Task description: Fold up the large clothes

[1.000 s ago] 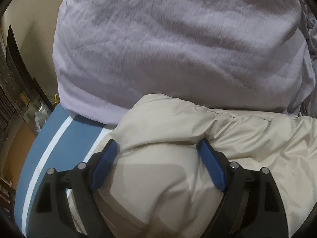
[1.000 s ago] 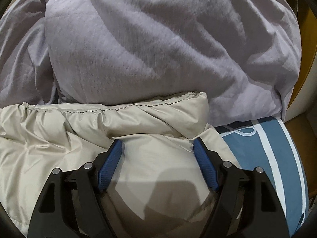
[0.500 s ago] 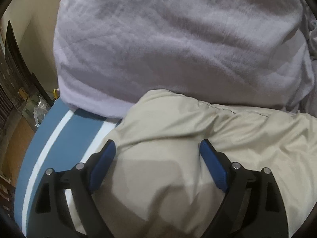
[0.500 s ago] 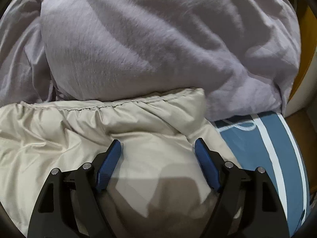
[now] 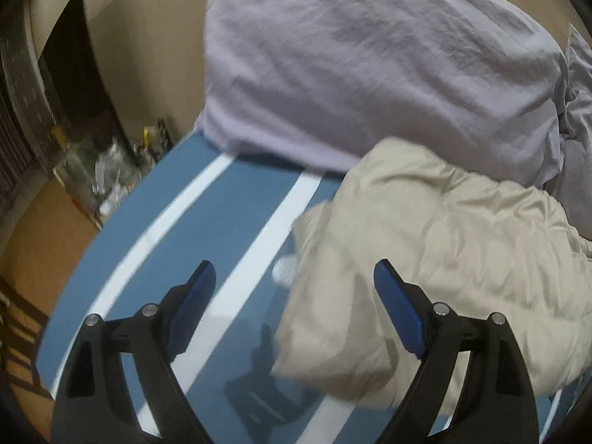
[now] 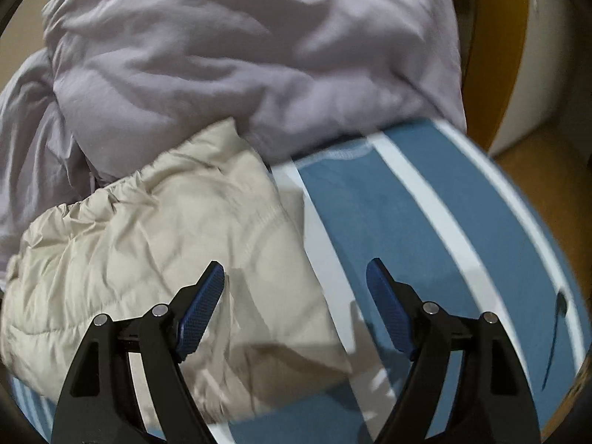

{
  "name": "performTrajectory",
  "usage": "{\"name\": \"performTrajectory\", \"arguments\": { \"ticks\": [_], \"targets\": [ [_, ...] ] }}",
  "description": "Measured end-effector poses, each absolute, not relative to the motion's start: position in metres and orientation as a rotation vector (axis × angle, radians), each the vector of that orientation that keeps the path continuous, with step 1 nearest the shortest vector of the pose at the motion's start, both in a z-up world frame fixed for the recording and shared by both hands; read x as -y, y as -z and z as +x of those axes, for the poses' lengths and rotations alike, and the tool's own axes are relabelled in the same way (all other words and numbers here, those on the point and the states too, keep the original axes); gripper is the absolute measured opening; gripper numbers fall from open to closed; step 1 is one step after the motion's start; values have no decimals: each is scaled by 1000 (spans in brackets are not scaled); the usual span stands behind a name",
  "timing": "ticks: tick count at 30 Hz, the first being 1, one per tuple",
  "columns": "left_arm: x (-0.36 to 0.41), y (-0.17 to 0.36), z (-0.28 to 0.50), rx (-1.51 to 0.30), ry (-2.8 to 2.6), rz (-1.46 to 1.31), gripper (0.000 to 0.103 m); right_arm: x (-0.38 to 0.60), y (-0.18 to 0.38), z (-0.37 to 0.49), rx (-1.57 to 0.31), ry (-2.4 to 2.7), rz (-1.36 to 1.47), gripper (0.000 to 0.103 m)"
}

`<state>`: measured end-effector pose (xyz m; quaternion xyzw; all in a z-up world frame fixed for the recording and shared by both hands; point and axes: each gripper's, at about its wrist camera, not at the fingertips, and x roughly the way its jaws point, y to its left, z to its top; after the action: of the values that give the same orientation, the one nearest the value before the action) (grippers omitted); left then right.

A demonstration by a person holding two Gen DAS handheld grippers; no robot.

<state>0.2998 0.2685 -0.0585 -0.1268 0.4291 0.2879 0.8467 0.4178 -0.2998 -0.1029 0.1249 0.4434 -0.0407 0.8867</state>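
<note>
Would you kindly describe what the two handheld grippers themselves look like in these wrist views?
Both look alike. The left gripper and the right gripper each have two black plastic fingers with long triangular cut-outs, joined by linkages with round silver pins. Each finger ends in a flat, blue, finely textured pad. No cables, markings, hands or sleeves show in either view.

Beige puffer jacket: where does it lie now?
The beige puffer jacket lies bunched on the blue striped sheet, against the lilac pillow: right in left-wrist view, left in right-wrist view.

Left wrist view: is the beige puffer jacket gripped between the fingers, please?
No, the beige puffer jacket lies loose on the bed, both blue fingers clear.
</note>
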Motion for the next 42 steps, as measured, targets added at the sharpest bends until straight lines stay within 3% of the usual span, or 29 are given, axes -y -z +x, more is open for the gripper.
{"name": "performTrajectory", "arguments": {
  "ticks": [20,23,27,30,34,42],
  "targets": [
    [-265,105,287,-978,-477,-611,88,283,140,410,-1048,56,454,83],
    [-260,111,291,-976,-471,-624,88,281,140,410,-1038,55,442,79],
    [-258,110,295,-969,-463,-639,78,277,137,408,-1021,49,405,61],
    [-257,104,293,-947,-450,-642,60,275,134,406,-1011,35,385,46],
    [-254,94,286,-921,-417,-643,43,271,128,398,-989,20,352,37],
    [-252,78,261,-897,-419,-627,38,270,116,373,-986,-39,351,32]
  ]
}}
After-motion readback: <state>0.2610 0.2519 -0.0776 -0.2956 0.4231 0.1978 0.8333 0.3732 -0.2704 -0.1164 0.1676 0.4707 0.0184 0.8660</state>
